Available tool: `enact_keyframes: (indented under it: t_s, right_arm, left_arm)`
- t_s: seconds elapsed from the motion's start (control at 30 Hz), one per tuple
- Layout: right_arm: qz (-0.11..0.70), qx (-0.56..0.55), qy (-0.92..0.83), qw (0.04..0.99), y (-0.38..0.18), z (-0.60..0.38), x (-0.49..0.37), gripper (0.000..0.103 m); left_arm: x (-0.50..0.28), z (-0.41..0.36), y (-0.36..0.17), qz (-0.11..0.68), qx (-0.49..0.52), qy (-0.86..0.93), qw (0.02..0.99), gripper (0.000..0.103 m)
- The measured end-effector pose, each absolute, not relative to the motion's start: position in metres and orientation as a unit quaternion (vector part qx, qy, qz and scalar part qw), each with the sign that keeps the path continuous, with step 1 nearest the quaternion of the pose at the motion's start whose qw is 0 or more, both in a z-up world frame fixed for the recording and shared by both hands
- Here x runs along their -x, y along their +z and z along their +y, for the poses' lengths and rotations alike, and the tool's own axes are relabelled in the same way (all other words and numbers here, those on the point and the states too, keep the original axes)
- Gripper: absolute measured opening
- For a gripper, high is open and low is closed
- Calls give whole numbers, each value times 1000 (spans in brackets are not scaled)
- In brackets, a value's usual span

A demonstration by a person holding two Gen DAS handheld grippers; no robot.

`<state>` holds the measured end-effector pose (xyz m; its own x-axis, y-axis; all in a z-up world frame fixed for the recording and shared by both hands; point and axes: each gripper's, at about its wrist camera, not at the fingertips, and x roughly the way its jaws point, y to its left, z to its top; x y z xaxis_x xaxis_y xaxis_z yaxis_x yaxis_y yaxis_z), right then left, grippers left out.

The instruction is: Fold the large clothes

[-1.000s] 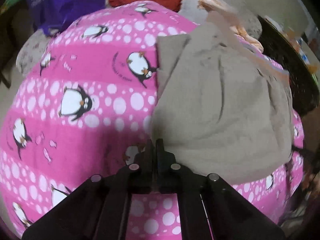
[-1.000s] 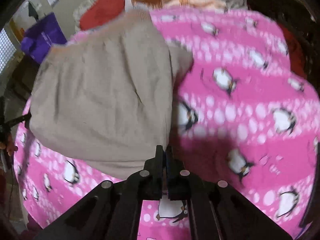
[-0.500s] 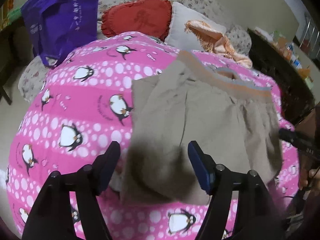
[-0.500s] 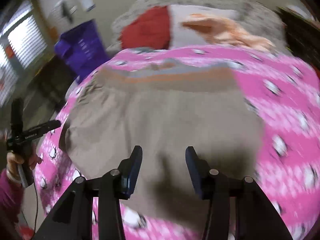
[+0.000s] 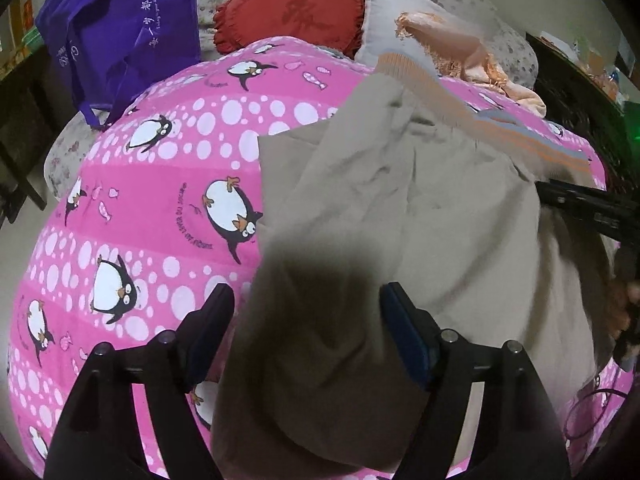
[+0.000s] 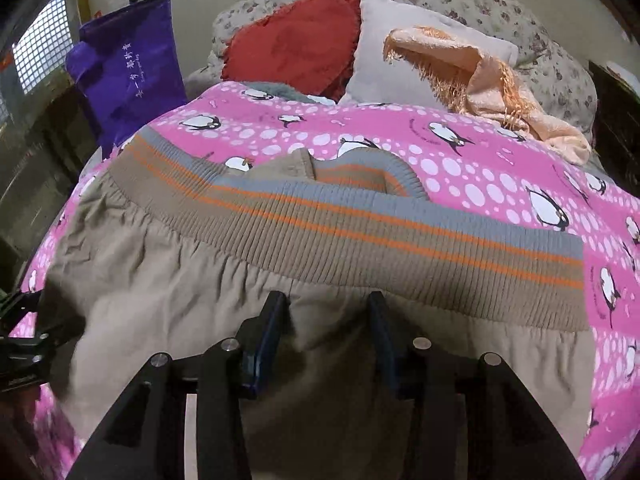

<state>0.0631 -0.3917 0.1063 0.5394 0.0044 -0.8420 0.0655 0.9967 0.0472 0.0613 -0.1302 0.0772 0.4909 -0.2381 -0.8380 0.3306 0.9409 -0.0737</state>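
Only the left wrist view caught the beige garment (image 5: 420, 220) crumpled over the pink penguin blanket (image 5: 140, 200); there the left gripper (image 5: 306, 320) stood wide open, gripping nothing, cloth bunched between its fingers. The right wrist view alone showed the striped ribbed waistband (image 6: 360, 236) running left to right. The right gripper (image 6: 328, 332) gaped empty just below that band.

Black gripper (image 5: 306, 312), blue-padded jaws, silver screws

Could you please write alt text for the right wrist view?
The open right gripper hovers over a beige garment with a grey-and-orange striped ribbed band, spread on a pink penguin blanket. Behind lie a red cushion and purple bag.
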Motion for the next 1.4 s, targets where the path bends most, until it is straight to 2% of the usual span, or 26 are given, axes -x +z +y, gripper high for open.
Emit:
enact_keyframes:
  t_s: [0.2,0.33,0.57,0.8,1.17,1.27,1.4]
  right_arm:
    - [450,-44,-18,892,140,-411,-16,51]
    - [436,-48,-64,897,145,-444,11,51]
    - [468,-95,-110,872,110,-491,-2,49]
    - [483,-74,-117,864,96,-491,-21,51]
    - [442,-92,-56,891,153,-453,6,54]
    - [450,-83,-40,888,144,-433,-9,54]
    - [507,-62,-60,858,98,-415,-37,56]
  left_arm:
    - [-55,-131,87,470,-56,-166,865,76]
    - [-59,-131,99,457,-44,-169,872,76]
    - [-96,-153,97,465,-44,-141,873,76]
    - [-118,-157,75,491,-37,-112,863,80]
    - [-86,-134,93,488,-10,-126,864,80]
    - [-75,-127,95,488,-2,-124,864,80]
    - [-63,-125,99,485,-11,-123,866,80]
